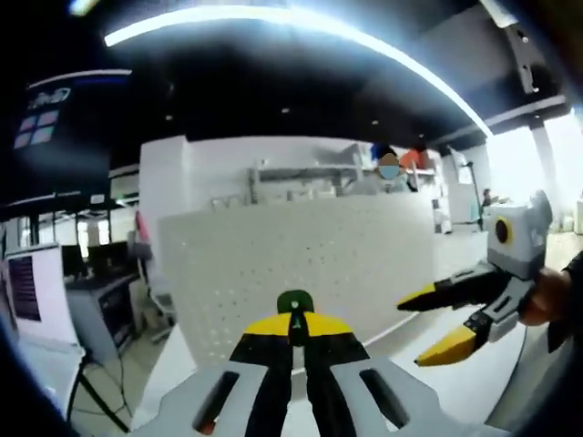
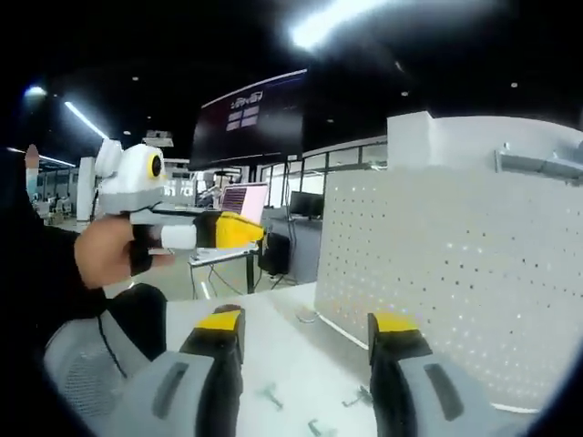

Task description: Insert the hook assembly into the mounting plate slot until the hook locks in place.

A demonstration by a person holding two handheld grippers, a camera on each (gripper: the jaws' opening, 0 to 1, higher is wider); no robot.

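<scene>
Bright workshop hall with a dark ceiling behind; up front, a white tabletop (image 2: 291, 357) carrying an upright white perforated mounting plate (image 1: 301, 246).

Left gripper view:
- At 6 o'clock, left gripper (image 1: 294, 320), yellow-tipped jaws clenched on a small green-capped hook assembly (image 1: 294, 302), just short of the plate, not yet in a slot.
- Seems to point away along the jaws, toward the plate at 12 o'clock, long axis probably the same; too small to confirm.
- At 3 o'clock, right gripper (image 1: 414, 330), jaws spread, grasping nothing.

Right gripper view:
- At 9 o'clock, a hand (image 2: 105, 250) carrying the left gripper.
- At 6 o'clock, loose small metal hooks (image 2: 269, 396) on the tabletop.

To do well: square the hook to one row of holes, push straight until seated, steady the plate with the free jaws.
</scene>
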